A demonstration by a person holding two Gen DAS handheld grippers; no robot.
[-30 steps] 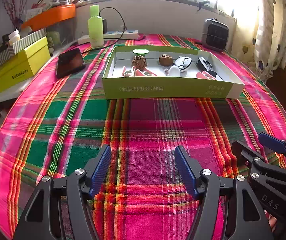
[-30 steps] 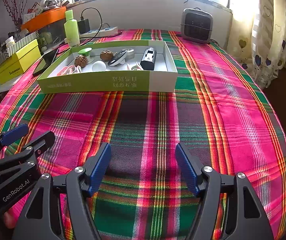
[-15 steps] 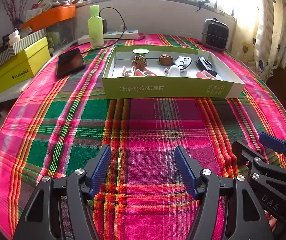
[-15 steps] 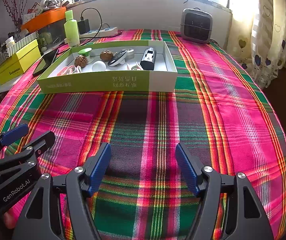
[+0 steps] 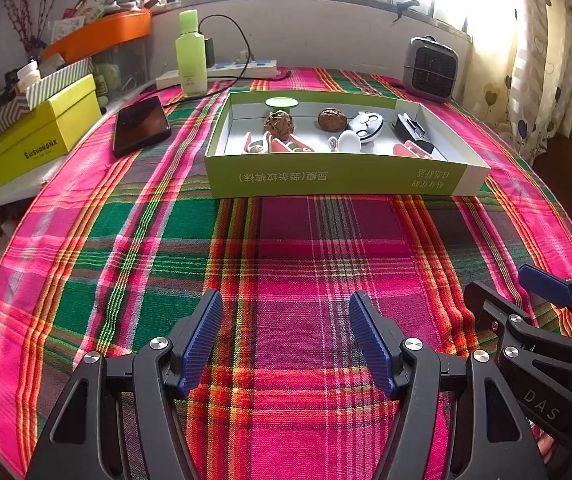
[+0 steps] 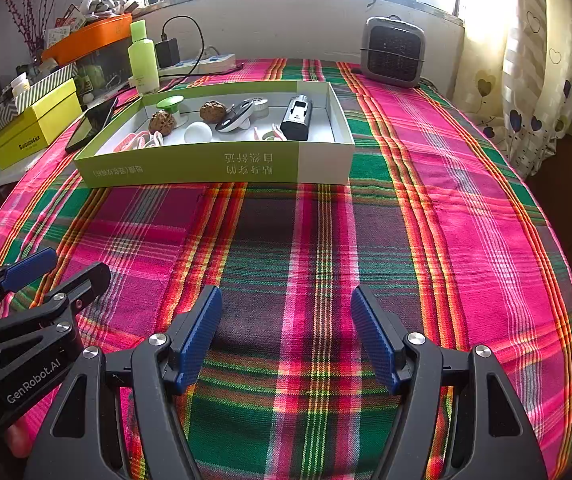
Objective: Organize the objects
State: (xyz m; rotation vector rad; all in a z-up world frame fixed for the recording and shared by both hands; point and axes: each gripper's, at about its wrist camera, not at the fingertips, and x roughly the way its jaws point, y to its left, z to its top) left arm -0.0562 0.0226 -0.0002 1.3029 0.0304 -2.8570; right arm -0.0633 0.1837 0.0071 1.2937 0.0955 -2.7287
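Note:
A shallow green and white box [image 5: 342,178] [image 6: 214,168] stands on the plaid tablecloth at the far middle. It holds two walnuts [image 5: 279,121] [image 6: 213,111], a white ball [image 6: 198,133], a green disc [image 5: 281,102], a black device [image 6: 297,118], a round white gadget [image 5: 366,126] and pink clips [image 5: 282,145]. My left gripper [image 5: 284,338] is open and empty near the front edge. My right gripper [image 6: 286,336] is open and empty beside it.
A black phone [image 5: 141,125] lies left of the box. A green bottle [image 5: 191,56], a power strip [image 5: 242,69] and a small grey heater [image 5: 430,69] stand at the back. A yellow box [image 5: 40,142] sits on the left shelf. A curtain [image 6: 542,80] hangs on the right.

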